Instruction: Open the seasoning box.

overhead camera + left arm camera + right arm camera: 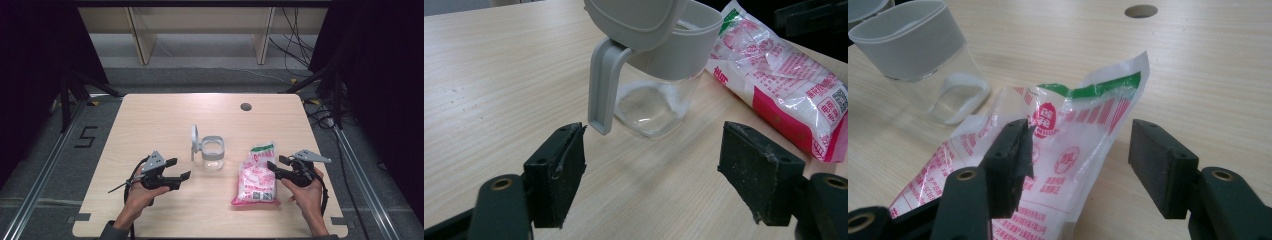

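A clear jar [213, 154] with a grey rim stands at the table's middle, its grey lid [194, 141] flipped up on the left side. In the left gripper view the jar [659, 95] is empty, just ahead of the jaws. My left gripper [182, 168] [656, 135] is open, a short way left of the jar, and holds nothing. A sealed bag [257, 176] of white grains, printed pink with a green top, lies flat to the right of the jar. My right gripper [275, 161] [1082, 127] is open over the bag's [1073, 150] upper right part, pads off it.
A round cable hole [245, 106] sits near the table's far edge. Beyond the table are a wooden shelf frame [200, 30] and loose cables [295, 45] on the floor. Bare tabletop [150, 120] stretches behind and to the left of the jar.
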The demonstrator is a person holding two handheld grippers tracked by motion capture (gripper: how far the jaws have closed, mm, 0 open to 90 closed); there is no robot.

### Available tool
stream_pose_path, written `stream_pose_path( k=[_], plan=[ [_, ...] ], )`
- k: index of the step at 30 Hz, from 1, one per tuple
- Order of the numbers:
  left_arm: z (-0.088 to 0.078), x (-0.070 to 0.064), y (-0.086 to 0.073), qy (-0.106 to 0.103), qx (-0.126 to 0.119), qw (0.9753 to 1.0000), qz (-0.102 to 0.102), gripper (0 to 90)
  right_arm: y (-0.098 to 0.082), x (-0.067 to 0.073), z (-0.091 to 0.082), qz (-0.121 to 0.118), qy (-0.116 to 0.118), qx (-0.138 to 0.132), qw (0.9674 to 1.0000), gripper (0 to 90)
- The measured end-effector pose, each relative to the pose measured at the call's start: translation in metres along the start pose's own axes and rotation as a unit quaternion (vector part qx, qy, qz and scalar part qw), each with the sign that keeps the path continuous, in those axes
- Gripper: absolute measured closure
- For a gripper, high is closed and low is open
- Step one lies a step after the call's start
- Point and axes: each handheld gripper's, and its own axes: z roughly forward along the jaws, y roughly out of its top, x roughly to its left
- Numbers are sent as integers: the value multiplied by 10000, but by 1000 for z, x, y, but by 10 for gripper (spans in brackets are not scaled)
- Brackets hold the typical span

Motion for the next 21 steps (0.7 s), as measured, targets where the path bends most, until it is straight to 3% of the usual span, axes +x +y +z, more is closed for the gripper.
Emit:
stream_pose_path(
  k=[1, 2, 3, 4, 5, 6, 7, 9, 12, 13, 15, 17, 18, 20, 21],
  plan=[
    [0, 1, 0, -29, 2, 10000, 25, 257, -1, -5, 3, -234, 2, -79, 9997, 417],
    [0, 1, 0, -29, 7, 10000, 47, 257, -2, -2, 3, -47, -35, 65, 10000, 412],
    [1, 1, 0, -15, -5, 10000, -25, 257, -1, -4, 5, -178, 38, 108, 9998, 407],
    [1, 1, -1, 14, 5, 10000, -47, 257, -2, -4, 7, -133, 94, 115, 9998, 406],
    [1, 1, -1, 1, 11, 10000, -48, 257, -2, -4, 8, -228, 38, 114, 9997, 406],
    [2, 1, -1, 5, -10, 10000, -94, 257, -2, -3, 9, -205, 88, 121, 9997, 407],
    [2, 1, -1, -23, 8, 10000, -75, 257, -3, 1, 9, 39, 51, 200, 9998, 408],
    [2, 2, -1, -23, -5, 10000, -78, 257, -3, -2, 12, -261, 23, 172, 9995, 414],
    [1, 1, -1, -1, -30, 9999, -105, 257, -3, -2, 12, -324, -43, 299, 9990, 417],
    [1, 1, -1, -4, -31, 9999, -102, 257, -4, 1, 12, -80, 60, 294, 9995, 419],
    [1, 1, -1, -11, -32, 10000, -93, 257, -4, 2, 13, -111, -31, 310, 9995, 423],
    [0, 2, -1, -23, -15, 10000, -64, 257, -5, 2, 14, -72, 58, 291, 9995, 428],
    [0, 1, 0, -20, -17, 10000, -65, 257, -4, -1, 14, -212, 56, 328, 9992, 431],
    [0, 1, -1, -14, -30, 10000, -72, 257, -5, -1, 17, -221, 33, 288, 9993, 437],
    [0, 1, -1, -22, -11, 10000, -84, 257, -5, 2, 16, -12, 114, 367, 9993, 438]
  ],
)
